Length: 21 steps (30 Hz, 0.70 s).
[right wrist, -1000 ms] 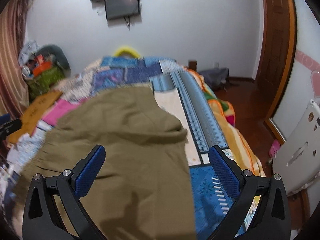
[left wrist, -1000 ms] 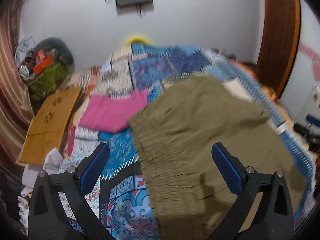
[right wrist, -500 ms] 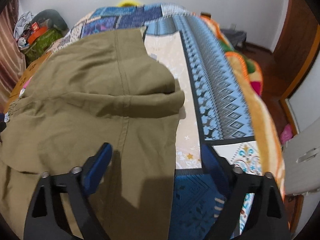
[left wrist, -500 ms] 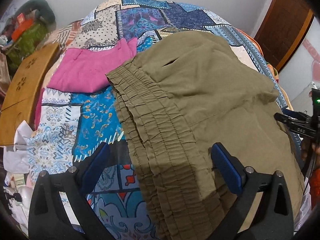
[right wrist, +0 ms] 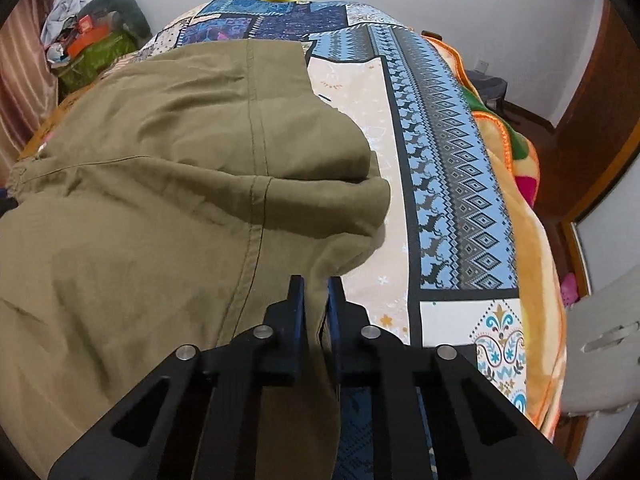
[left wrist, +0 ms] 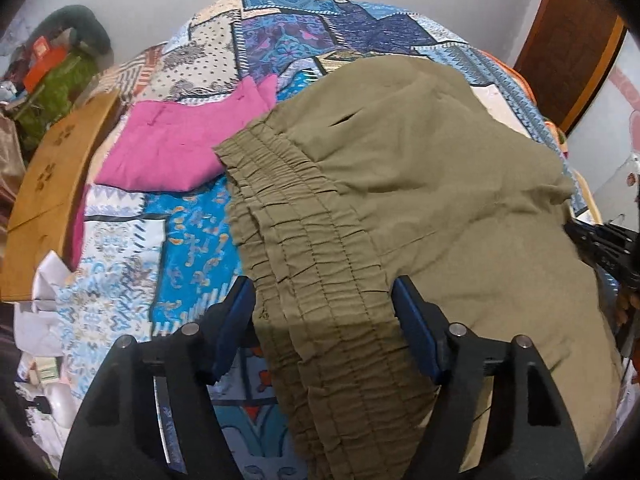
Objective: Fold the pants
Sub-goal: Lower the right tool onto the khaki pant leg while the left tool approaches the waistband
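Olive-green pants (left wrist: 420, 184) lie spread on a patterned bedspread (left wrist: 192, 240), the gathered elastic waistband (left wrist: 304, 264) toward me in the left wrist view. My left gripper (left wrist: 323, 300) is open, its blue pads straddling the waistband. In the right wrist view the pants (right wrist: 160, 184) are folded over themselves, and my right gripper (right wrist: 316, 292) is shut on the pants' fabric edge near the bed's front.
A folded pink garment (left wrist: 172, 148) lies left of the pants. A wooden board (left wrist: 52, 184) and a pile of clutter (left wrist: 52, 76) sit at the bed's left side. A wooden door (right wrist: 592, 128) and floor lie to the right. An orange blanket (right wrist: 520, 208) edges the bed.
Both grippers came down onto the pants. The right gripper closed on the fabric edge. The left gripper narrowed around the waistband but stays open.
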Available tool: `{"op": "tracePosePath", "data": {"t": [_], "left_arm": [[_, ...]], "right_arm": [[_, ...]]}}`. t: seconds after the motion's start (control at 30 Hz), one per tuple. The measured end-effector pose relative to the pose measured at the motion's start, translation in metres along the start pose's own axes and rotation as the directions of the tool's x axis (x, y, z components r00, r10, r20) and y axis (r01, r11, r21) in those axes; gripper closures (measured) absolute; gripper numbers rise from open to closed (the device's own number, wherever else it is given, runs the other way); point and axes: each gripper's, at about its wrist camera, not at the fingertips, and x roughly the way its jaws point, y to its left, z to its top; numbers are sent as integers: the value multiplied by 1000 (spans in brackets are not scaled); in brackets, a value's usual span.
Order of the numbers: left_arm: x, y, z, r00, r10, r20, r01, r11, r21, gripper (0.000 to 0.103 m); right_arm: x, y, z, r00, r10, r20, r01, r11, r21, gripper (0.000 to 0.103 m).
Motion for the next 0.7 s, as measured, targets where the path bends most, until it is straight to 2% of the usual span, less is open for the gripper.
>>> {"op": "tracePosePath", "data": {"t": [0.13,0.27,0.47,0.57,0.63,0.7], "left_arm": [[1,1,-1,999,40,15,-40,999,30,30],[3,3,1,999,39,8,-39,998,47,27],[-16,-1,4,999,37,6,-37,994,102,27],[-29,-1,11,999,41,27,-44,993,105,24],[-35,2,18,998,41,48,-45,995,93,21],[-39,7,27,997,37,70,-43,996,74,20]], "right_arm": [[-4,2,-7,1000,-12,-14,11,1000,-2,99],[-4,7,-14,999,-37,-24,38,999,9,99],[-11,9,-12,998,-50,-48,49,999,-14,94],[-21,3,-6,999,-13,-41,13,1000,4,77],[-29,-1,-2,1000,13,-11,-13,1000,25,60],[-37,-5,9,999,17,34,-18,999,41,54]]}}
